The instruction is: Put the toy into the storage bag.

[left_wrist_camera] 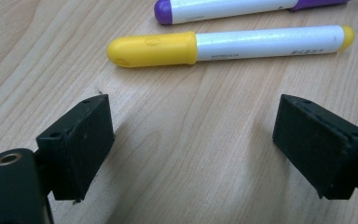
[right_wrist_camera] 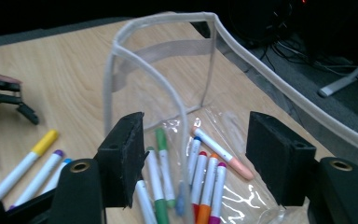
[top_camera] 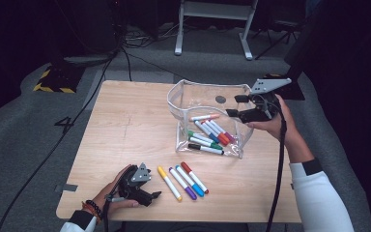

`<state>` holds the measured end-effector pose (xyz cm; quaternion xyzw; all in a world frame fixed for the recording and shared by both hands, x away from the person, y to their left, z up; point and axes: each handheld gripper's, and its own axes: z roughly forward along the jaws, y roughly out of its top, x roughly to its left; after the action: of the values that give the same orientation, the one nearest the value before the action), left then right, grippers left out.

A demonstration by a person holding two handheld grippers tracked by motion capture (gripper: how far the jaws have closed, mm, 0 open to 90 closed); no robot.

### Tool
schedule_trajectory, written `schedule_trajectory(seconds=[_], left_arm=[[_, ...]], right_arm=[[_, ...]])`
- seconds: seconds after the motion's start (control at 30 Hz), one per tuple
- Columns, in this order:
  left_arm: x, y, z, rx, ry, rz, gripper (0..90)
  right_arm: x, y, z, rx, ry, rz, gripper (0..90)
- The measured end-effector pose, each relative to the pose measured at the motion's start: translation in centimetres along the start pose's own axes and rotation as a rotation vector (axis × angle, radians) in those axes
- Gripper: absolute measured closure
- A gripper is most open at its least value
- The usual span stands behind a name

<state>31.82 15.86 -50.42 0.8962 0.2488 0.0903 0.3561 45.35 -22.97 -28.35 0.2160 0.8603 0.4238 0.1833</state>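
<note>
A clear pouch (top_camera: pixel 175 99) with white trim stands open on the wooden table (top_camera: pixel 125 125), holding several markers (top_camera: pixel 206 136). In front of it, yellow (top_camera: pixel 169 183), purple (top_camera: pixel 183 183), blue (top_camera: pixel 190 181) and red (top_camera: pixel 195 178) markers lie side by side. My left gripper (top_camera: pixel 150 198) rests low at the front left, open and empty, with the yellow marker (left_wrist_camera: pixel 223 45) just beyond its jaws (left_wrist_camera: pixel 191 140). My right gripper (top_camera: pixel 235 106) hovers open at the pouch's right side. Its jaws straddle the pouch's rim (right_wrist_camera: pixel 135 56) above the markers inside (right_wrist_camera: pixel 205 172).
The table's front edge runs just behind my left hand, with grey tape (top_camera: pixel 65 187) at its left corner. Bare wood spreads across the left half. On the floor behind are cables (top_camera: pixel 121 53), a white stand's legs (top_camera: pixel 212 29) and a black-yellow plate (top_camera: pixel 53 79).
</note>
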Motion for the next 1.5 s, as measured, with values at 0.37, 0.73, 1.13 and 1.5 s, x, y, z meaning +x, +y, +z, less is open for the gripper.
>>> schedule_trajectory(seconds=[0.37, 0.73, 1.13, 1.5], left_arm=[[0.0, 0.0, 0.0, 0.0, 0.001, -0.001, 12.6], [0.0, 0.0, 0.0, 0.0, 0.002, -0.001, 12.6], [0.0, 0.0, 0.0, 0.0, 0.001, -0.002, 12.6], [0.0, 0.0, 0.0, -0.001, 0.003, 0.001, 12.6]], right_arm=[[4.0, -5.4, -3.3, -0.055, 0.016, -0.024, 36.0], [7.1, -11.0, -0.9, 0.002, 0.061, -0.005, 36.4], [11.0, -13.1, 8.2, 0.086, 0.212, -0.008, 39.1], [12.3, -12.2, 14.7, 0.145, 0.276, -0.016, 44.0]])
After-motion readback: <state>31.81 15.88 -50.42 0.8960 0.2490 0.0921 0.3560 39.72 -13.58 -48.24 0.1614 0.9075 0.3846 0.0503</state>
